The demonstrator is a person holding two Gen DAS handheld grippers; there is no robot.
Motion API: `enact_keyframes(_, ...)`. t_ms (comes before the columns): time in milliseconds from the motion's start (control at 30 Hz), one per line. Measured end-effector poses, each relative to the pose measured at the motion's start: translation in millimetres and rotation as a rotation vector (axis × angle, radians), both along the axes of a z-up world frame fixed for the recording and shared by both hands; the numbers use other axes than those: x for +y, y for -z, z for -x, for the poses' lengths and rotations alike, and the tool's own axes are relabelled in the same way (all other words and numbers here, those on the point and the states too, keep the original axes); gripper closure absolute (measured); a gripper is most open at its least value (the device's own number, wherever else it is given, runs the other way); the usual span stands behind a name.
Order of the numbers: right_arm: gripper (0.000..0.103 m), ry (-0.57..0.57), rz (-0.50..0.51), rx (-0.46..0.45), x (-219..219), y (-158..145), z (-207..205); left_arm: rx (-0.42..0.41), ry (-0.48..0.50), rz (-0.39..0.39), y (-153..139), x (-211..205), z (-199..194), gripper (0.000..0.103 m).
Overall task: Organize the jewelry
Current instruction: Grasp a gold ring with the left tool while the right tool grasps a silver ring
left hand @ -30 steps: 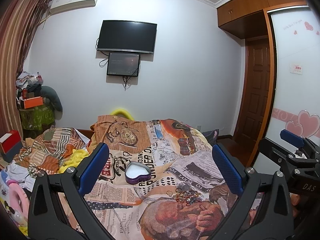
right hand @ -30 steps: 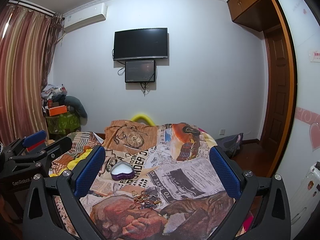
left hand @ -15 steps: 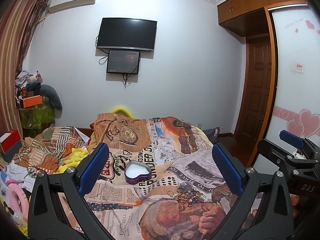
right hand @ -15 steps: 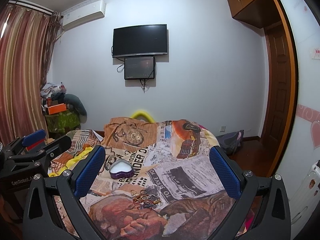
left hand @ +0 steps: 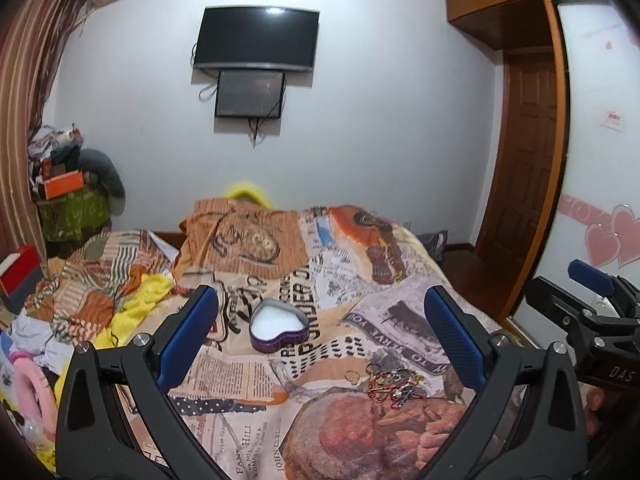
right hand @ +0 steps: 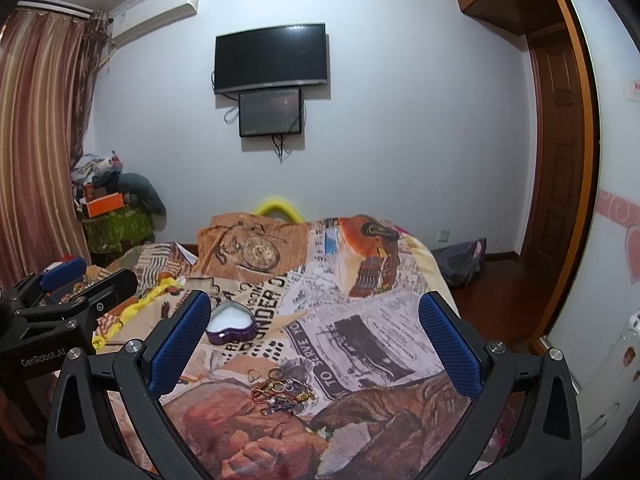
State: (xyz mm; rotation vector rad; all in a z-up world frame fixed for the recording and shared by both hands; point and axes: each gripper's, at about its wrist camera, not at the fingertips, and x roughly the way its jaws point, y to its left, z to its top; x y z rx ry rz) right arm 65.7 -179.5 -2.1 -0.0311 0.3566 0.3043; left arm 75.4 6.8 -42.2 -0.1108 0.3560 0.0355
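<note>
Both my claws have tipped down a little since a second ago. My left gripper [left hand: 320, 330] and right gripper [right hand: 314, 336] gape wide, holding nothing. The jewelry pile [right hand: 282, 392] lies on the bedspread [right hand: 360, 320], near the heart-shaped tin [right hand: 231, 323].

Home bedroom: bed [left hand: 320, 360], wall television [left hand: 258, 38].

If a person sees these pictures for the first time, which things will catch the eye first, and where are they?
First comes the bedspread printed like old newspapers, filling the lower middle of both views. On it sits an open purple heart-shaped box with a white lining, and nearer the cameras, to its right, a small tangle of jewelry. Both the left gripper and the right gripper are open and empty above the bed.
</note>
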Motion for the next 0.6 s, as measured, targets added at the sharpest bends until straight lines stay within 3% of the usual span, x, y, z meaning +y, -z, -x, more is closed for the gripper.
enact_keyframes(333,0.000,0.029,0.039,0.122,-7.0,32.0,-32.7,0.171,-0.036,0.006,50.5,5.4,-49.5,0.000)
enact_keyframes(600,0.000,0.024,0.098,0.251,-14.0,68.1,-58.0,0.346,-0.003,0.045,94.3,5.6,-81.1,0.000)
